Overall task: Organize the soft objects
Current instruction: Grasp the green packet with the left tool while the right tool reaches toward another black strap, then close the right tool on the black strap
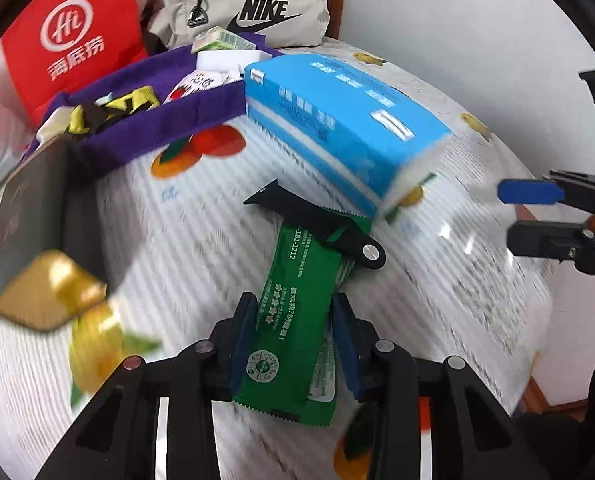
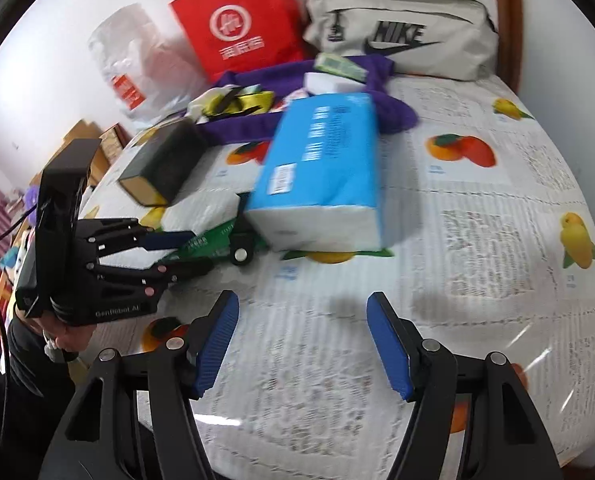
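My left gripper [image 1: 293,334] is shut on a green soft packet [image 1: 297,308]; a black strap [image 1: 317,224] lies across the packet's far end. The packet [image 2: 205,242] and left gripper [image 2: 185,250] also show in the right wrist view. A blue tissue pack [image 1: 337,120] lies just beyond, also seen in the right wrist view [image 2: 321,168]. My right gripper [image 2: 303,344] is open and empty, low over the tablecloth in front of the tissue pack; it shows at the right edge of the left wrist view [image 1: 533,212]. A purple cloth basket [image 1: 169,120] holds several soft items.
A dark box with a gold end [image 1: 37,232] stands at the left. A red paper bag [image 1: 77,28] and a beige Nike bag [image 1: 245,8] lean on the wall behind the basket. A clear plastic bag [image 2: 133,64] sits at far left. The fruit-print tablecloth [image 2: 477,240] covers the table.
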Motion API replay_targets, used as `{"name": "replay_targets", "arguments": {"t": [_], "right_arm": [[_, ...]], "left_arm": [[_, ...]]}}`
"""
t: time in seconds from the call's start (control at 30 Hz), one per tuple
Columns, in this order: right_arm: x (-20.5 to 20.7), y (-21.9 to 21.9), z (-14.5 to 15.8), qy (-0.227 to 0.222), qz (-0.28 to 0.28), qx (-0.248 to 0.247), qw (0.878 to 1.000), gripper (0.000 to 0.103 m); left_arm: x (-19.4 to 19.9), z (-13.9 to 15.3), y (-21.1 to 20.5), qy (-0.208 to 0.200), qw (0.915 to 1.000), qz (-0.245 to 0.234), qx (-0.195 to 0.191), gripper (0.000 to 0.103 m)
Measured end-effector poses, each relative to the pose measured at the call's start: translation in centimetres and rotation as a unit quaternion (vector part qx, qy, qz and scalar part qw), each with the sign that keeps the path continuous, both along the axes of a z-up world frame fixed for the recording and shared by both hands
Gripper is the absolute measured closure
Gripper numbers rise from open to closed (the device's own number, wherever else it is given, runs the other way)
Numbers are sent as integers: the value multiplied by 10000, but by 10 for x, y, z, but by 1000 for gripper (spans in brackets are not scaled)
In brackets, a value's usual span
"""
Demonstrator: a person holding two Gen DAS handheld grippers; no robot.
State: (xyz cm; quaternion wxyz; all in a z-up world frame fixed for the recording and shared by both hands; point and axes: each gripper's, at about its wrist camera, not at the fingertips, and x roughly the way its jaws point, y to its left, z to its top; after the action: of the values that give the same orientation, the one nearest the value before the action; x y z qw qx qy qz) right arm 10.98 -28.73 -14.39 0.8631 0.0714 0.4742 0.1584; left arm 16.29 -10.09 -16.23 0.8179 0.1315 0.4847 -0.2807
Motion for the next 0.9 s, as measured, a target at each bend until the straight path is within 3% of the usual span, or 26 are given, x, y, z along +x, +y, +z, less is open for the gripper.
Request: {"name": "replay_targets", "arguments": {"t": [0.23, 0.3, 0.4, 0.53, 0.77, 0.87, 0.9], "right_arm": [[-8, 43, -5, -25, 544, 113, 9985, 37], [-5, 59, -11, -10, 678, 163, 9976, 43], [2, 81, -20, 17, 894, 137, 9959, 50], [10, 101, -28, -62, 1074, -62, 9942, 50], [19, 111, -39, -16, 1340, 80, 9910, 50], [22, 113, -42, -31, 1339, -42, 9910, 76], [23, 112, -41, -36, 1380, -112, 9904, 76]], "left_arm": [[-44, 0, 34, 0, 9998, 173, -33, 66], [-51, 0, 41, 7, 9997, 206, -105, 66], [-55, 0, 48, 36, 9993, 285, -258, 64], [-54, -1, 51, 101, 9984, 332, -439, 64], [-54, -1, 58, 230, 9968, 312, -695, 64], [-53, -1, 57, 251, 9969, 313, -682, 64], [-53, 0, 57, 258, 9969, 307, -680, 64]]}}
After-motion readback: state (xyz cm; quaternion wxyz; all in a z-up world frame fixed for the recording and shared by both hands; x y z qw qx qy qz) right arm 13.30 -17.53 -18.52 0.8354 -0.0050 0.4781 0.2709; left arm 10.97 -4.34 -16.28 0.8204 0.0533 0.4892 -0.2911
